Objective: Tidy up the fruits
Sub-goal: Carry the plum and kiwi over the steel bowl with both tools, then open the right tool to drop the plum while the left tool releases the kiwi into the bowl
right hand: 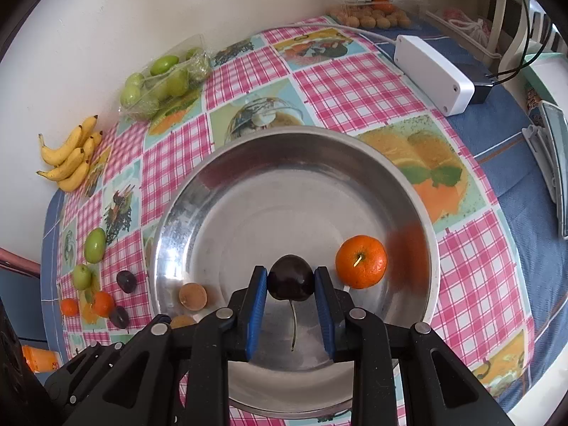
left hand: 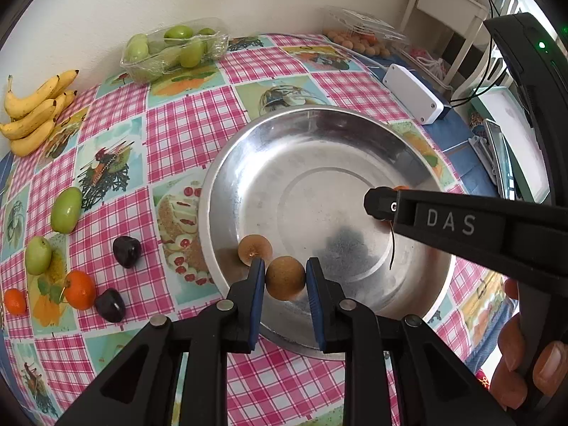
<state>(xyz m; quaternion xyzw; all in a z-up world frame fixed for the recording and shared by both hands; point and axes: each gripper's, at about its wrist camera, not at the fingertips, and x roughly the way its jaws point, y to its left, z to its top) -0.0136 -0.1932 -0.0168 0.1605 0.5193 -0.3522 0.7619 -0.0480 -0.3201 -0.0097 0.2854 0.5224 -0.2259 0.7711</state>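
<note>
A round brown fruit (left hand: 285, 278) is clamped between the blue pads (left hand: 256, 301) of the left hand-held gripper (left hand: 285, 296), whose jaws are closed down on it. It is held over the near left rim of the steel bowl (left hand: 227, 177); whether it touches the metal cannot be told. A second brown fruit (left hand: 255, 250) lies just beside it on the bowl's inner slope.

A dark cherry (right hand: 290, 277) is gripped between the pads of the right hand-held gripper (right hand: 290, 305), the jaws closed on it, with its thin stem (right hand: 294, 326) trailing towards the near side. It is held over the near part of the bowl's floor (right hand: 269, 213). A small orange (right hand: 361, 262) is seen inside the bowl, just right of the cherry and apart from the gripper's right pad.

The bowl stands on a bench covered with a pink checked cloth (left hand: 184, 131). On the cloth to the left, well apart from the bowl, two green fruits (left hand: 66, 209), two dark cherries (left hand: 126, 251) and two small oranges (left hand: 79, 289) are scattered. Bananas (left hand: 35, 110) lie at the far left, and a clear tray of green fruits (left hand: 174, 48) is set by the wall. A white box (left hand: 413, 94) rests at the far right.
</note>
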